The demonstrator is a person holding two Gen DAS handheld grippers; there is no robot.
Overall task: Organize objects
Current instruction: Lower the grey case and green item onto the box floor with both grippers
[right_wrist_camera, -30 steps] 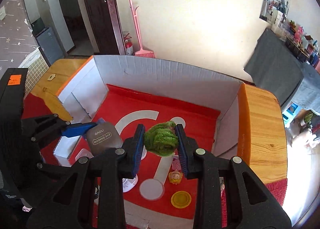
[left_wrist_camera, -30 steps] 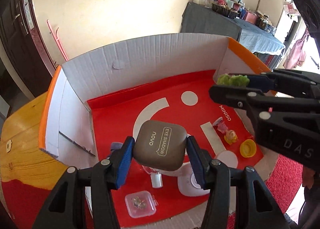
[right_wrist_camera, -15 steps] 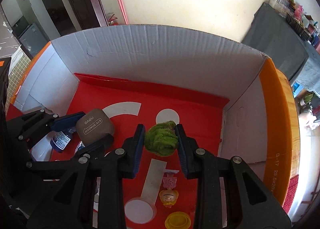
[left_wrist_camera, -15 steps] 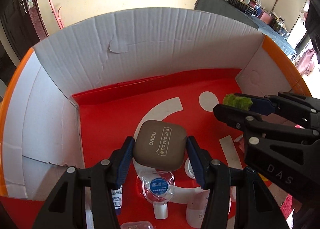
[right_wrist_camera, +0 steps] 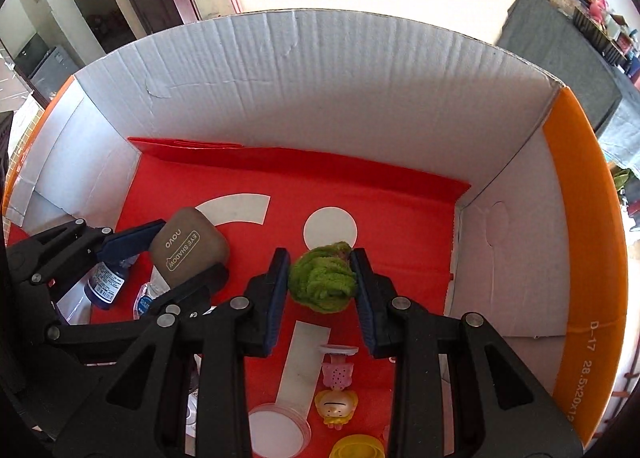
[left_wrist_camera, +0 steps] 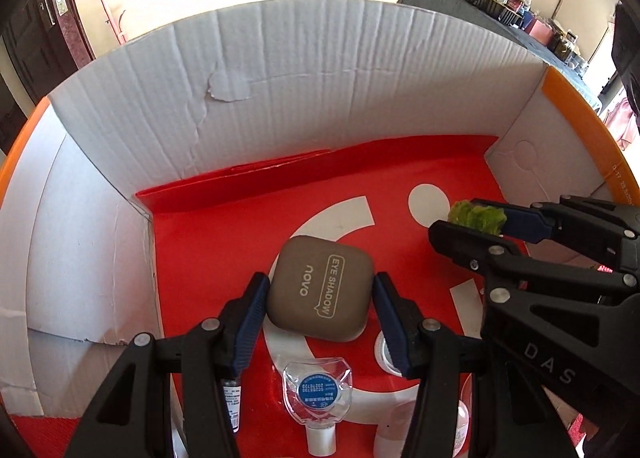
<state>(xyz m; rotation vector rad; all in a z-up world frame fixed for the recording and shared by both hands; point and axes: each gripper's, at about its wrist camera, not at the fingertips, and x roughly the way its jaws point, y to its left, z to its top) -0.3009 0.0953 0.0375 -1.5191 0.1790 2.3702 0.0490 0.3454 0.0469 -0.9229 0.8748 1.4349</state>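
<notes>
The left gripper [left_wrist_camera: 320, 298] has its jaws clamped on the sides of the brown compact [left_wrist_camera: 320, 294], which reads "EYE SHADOW"; the right gripper [right_wrist_camera: 322, 282] has its jaws closed on a green fuzzy ball [right_wrist_camera: 323, 281]. Both loads are inside the box [right_wrist_camera: 360, 105], over its red liner [left_wrist_camera: 224, 242]: the compact sits toward the left wall, the ball nearer the right wall, above the liner's white dot [right_wrist_camera: 330, 232]. Whether either thing already touches the liner I cannot tell (the compact throws a close shadow, so it looks low). Toward the open front of the box lie a clear vial with a blue label [left_wrist_camera: 318, 394], a blue bottle [right_wrist_camera: 106, 284], a pink and yellow figurine [right_wrist_camera: 336, 398] and a yellow cap [right_wrist_camera: 358, 450]. The likely trouble from here is collision: the grippers sit close together in the middle of the box, and a sideways move by one could knock the other and jar its load loose. The compact is smooth and held only by its rounded edges, so it could twist or slip if released from height, landing on the vial just in front of it. The ball is soft and may cling to a pad on opening, then roll toward the figurine.
</notes>
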